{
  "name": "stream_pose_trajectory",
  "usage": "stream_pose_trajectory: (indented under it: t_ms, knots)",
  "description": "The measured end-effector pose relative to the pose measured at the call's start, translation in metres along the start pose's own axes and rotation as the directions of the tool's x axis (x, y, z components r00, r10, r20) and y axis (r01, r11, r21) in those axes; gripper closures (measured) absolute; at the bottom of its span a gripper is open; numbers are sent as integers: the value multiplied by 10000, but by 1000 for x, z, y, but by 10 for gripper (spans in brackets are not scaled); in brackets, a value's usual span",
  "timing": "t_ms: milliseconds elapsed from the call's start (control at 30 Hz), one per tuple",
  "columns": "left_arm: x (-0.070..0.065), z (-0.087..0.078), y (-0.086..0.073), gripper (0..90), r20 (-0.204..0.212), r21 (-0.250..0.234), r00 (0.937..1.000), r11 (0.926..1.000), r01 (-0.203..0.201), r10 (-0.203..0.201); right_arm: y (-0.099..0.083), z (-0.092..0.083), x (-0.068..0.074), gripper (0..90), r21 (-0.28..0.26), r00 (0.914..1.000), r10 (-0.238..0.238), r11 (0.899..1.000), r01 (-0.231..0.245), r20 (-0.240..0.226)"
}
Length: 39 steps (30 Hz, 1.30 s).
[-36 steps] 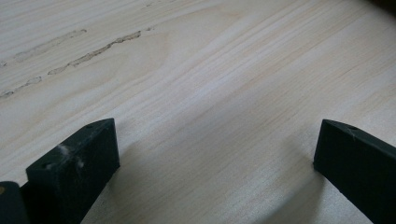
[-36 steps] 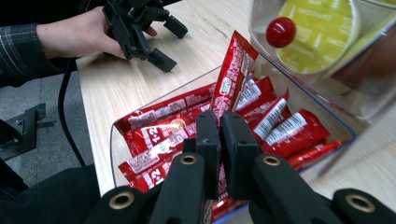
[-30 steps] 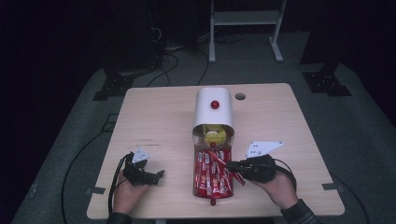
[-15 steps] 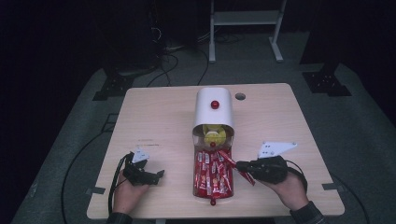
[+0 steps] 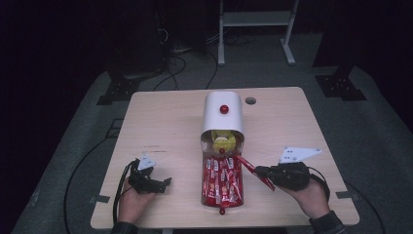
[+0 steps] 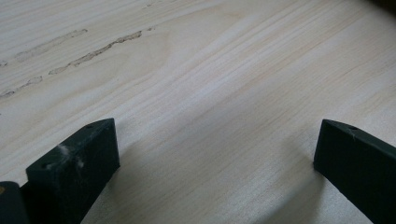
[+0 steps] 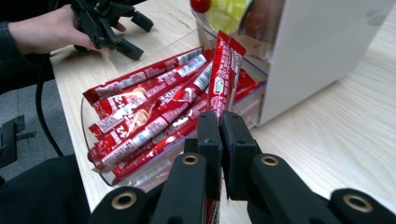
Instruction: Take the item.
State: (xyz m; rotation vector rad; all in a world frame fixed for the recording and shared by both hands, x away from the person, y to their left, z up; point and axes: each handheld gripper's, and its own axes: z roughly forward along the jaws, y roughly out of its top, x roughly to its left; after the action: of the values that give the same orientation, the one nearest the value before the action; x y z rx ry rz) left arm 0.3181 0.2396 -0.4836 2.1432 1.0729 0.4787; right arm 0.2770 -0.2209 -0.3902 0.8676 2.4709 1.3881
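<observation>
Pale wooden desk point(image 5: 160, 126): right gripper point(image 7: 219, 122) has its fingers clamped on one red packet point(image 7: 223, 74), which rises just beyond them over the clear tray point(image 7: 86, 109). Left gripper point(image 5: 163, 184) rests well apart, fingers spread and empty.

The high view looks forward and down from above the person's side onto the whole pale wooden table point(image 5: 160, 122), from fairly far off. The left gripper view sits very close to the bare tabletop point(image 6: 210, 84), looking along it. The right gripper view looks low and near across the clear tray of red sachets point(image 7: 154, 116), which the high view shares point(image 5: 221, 183).
</observation>
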Motion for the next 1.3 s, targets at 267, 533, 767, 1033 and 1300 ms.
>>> stream_pose_trajectory:
  t_ms: [267,533,767,1033,1300]
  knots:
    - [0,0,0,0,-1,0,10000,10000,-1,1,-7,-12,-14,865,-105,9986,305,9995,-301,426]
    - [0,0,0,0,-4,1,10000,10000,-2,2,-14,-15,-27,866,-123,9954,526,9986,-518,800]
    - [0,0,0,0,0,3,10000,10000,-3,3,-26,-4,-40,865,105,9910,674,9976,-690,1154]
    - [0,0,0,0,-1,4,10000,10000,-5,5,-34,7,-47,865,347,9878,791,9958,-845,1345]
    - [0,0,0,0,-2,5,10000,10000,-6,6,-38,17,-50,864,657,9868,739,9943,-841,1439]
